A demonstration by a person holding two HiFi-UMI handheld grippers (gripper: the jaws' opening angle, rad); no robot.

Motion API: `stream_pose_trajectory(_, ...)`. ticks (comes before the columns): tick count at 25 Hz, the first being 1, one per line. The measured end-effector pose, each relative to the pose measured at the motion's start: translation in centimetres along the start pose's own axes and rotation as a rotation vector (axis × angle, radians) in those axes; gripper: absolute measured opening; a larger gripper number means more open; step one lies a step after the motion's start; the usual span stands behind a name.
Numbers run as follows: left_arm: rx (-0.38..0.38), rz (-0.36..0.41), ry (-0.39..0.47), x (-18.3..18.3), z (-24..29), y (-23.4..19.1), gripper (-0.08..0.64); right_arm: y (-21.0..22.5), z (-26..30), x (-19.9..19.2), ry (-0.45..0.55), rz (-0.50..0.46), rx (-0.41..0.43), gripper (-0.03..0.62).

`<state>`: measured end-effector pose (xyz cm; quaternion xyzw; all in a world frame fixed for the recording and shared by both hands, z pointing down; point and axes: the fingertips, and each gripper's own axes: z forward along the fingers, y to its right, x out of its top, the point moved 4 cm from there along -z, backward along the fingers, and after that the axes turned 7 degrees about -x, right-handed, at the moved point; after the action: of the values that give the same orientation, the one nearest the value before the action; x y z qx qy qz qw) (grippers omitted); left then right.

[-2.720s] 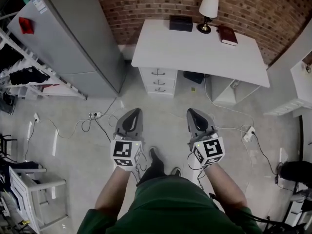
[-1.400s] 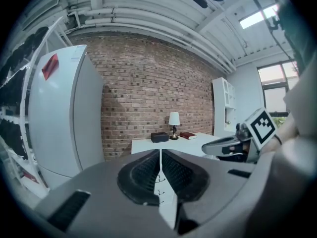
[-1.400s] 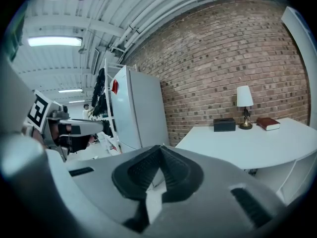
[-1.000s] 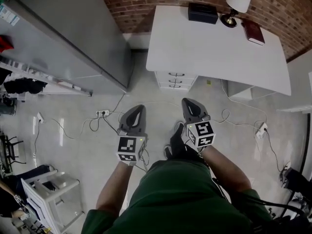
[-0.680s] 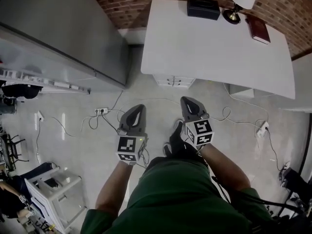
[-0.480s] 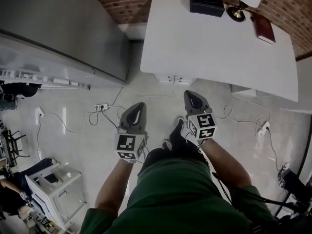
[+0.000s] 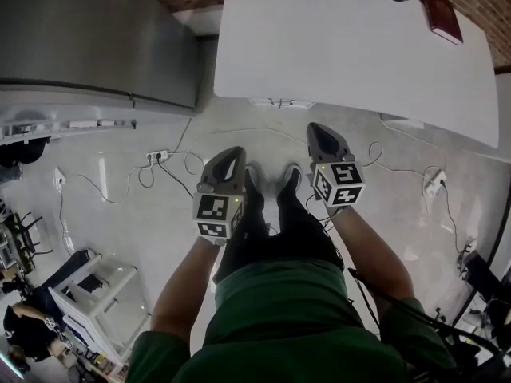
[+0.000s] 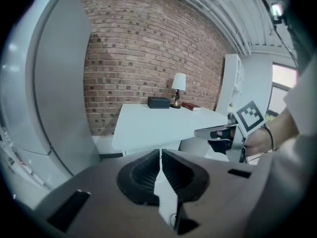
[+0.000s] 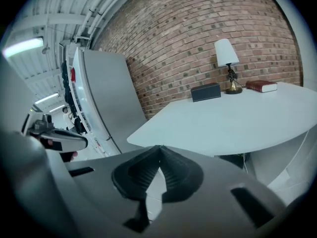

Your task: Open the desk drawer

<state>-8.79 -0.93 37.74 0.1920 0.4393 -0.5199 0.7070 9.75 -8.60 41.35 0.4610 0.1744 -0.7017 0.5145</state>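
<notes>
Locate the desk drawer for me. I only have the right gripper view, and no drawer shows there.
Observer: The head view shows a drawer handle peeking out from under the near edge of the desk, toward its left end.
Operator: Report the left gripper.
Observer: The left gripper is shut, with nothing between its jaws.
Operator: Check the ground on that side.
Observer: A power strip lies on the floor, left of the left gripper.
</notes>
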Motion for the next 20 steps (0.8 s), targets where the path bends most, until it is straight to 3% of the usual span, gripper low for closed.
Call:
stream_pose_trajectory(5, -0.085, -0.094, -0.032, -3.3, 4.5, -1.5, 0.011, 1.2, 2.3, -3.5, -0.005, 0.061, -0.05, 0.002)
stream_pose_trajectory(12, -0.198, -0.086, -0.063, -6.3, 10.6, -1.9, 0.012, 1.4, 4.6, -7.3, -0.023, 0.158, -0.056, 0.017)
stream_pose_trajectory(20, -0.237, -0.15, -0.066, -9.6, 14.8, -3.2, 0.012, 2.7, 7.2, -11.1, 0.0, 0.229, -0.062, 0.034)
